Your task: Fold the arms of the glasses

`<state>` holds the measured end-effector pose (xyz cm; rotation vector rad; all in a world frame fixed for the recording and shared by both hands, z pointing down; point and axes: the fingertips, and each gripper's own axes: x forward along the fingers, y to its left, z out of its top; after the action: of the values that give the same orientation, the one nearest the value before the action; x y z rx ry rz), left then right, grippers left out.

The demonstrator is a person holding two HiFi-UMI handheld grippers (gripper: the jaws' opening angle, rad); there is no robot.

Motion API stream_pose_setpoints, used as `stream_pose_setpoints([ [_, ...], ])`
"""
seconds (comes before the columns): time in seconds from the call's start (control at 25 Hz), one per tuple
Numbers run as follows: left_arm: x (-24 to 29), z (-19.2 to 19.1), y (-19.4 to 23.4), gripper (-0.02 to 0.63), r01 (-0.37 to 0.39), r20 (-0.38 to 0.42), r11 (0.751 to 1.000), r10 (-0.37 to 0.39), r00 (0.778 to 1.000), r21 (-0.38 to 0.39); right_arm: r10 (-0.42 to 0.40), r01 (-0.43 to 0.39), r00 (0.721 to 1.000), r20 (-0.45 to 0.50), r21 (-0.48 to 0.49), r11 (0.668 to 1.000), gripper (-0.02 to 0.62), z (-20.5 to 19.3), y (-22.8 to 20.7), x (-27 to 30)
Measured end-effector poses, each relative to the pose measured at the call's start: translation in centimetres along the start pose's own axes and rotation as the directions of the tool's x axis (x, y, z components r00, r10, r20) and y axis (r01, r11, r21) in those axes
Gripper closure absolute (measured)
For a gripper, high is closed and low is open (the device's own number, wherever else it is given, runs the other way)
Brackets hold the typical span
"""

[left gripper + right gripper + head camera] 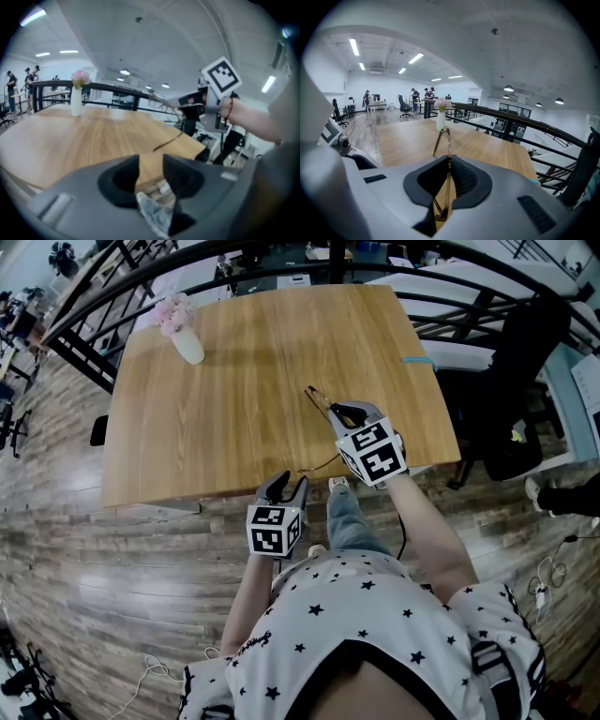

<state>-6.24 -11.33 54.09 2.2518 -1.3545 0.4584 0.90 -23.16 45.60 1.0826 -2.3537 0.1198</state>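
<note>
Left tool (290,486) wide open, empty, near right tool (345,414) tight on glasses (449,145).

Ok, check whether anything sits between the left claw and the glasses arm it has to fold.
Nothing visible does. The left claw is open and empty at the near edge of the table; only bare wood lies between it and the outstretched arm of the glasses. The right claw is shut on the glasses. The vase stands far off.

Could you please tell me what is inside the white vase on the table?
Pink flowers stick out of the top of the vase. Its opaque wall hides their stems and any water.
</note>
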Motion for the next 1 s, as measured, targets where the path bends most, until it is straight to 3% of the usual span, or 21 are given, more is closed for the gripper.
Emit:
stream_pose_setpoints([
  [1.0, -0.7, 3.4, 2.6, 0.529, -0.106, 0.088, 0.993, 0.11, 0.99, -0.048, 0.038, -0.038, 0.999, -0.008, -0.01, 0.999, 0.565, -0.1, 1.8, 0.2],
])
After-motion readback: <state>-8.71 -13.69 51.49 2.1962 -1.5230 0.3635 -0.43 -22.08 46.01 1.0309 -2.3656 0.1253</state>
